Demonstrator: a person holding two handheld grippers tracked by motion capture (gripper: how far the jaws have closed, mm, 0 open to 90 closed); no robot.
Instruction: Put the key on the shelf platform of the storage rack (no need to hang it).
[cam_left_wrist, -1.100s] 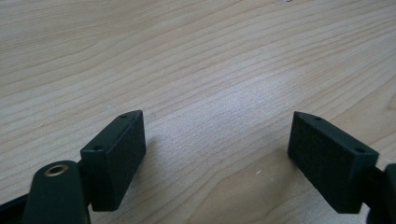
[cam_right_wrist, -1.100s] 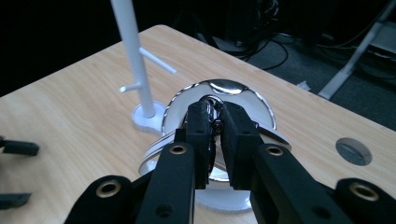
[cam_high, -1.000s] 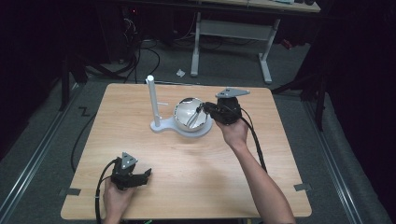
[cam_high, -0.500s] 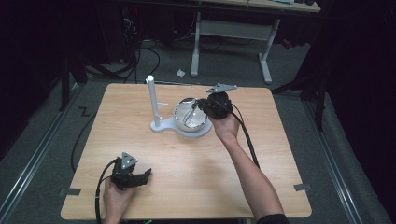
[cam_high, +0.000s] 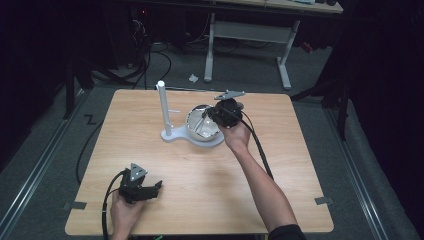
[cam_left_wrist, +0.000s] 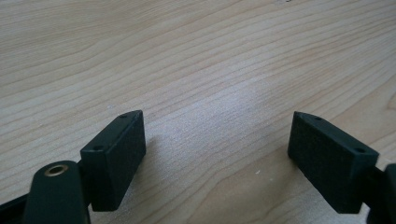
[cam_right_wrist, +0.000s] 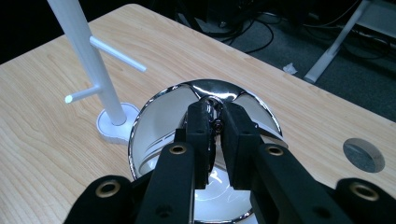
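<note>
A shiny metal bowl (cam_high: 200, 131) (cam_right_wrist: 154, 130) sits on the wooden table (cam_high: 280, 165) beside a white peg stand (cam_high: 163, 107) (cam_right_wrist: 86, 56). My right gripper (cam_high: 208, 116) (cam_right_wrist: 215, 112) hangs over the bowl, jaws pointing into it. It is shut on a small shiny metal ring (cam_right_wrist: 212, 101) that peeks out above the fingertips. Near the table's front left, my left gripper (cam_high: 150, 189) (cam_left_wrist: 217, 154) rests low over bare wood (cam_left_wrist: 196, 70). Its jaws stand wide apart with nothing between them.
The stand has two short side pegs (cam_right_wrist: 116, 53) and a round base (cam_right_wrist: 114, 128) touching the bowl. A grey round insert (cam_right_wrist: 363, 155) is set in the table beyond the bowl. Past the far edge are cables and a desk frame (cam_high: 247, 30) on the dark floor.
My right gripper has moved left and down, from beside the bowl's right rim to over the bowl, still shut. The left gripper has stayed put.
</note>
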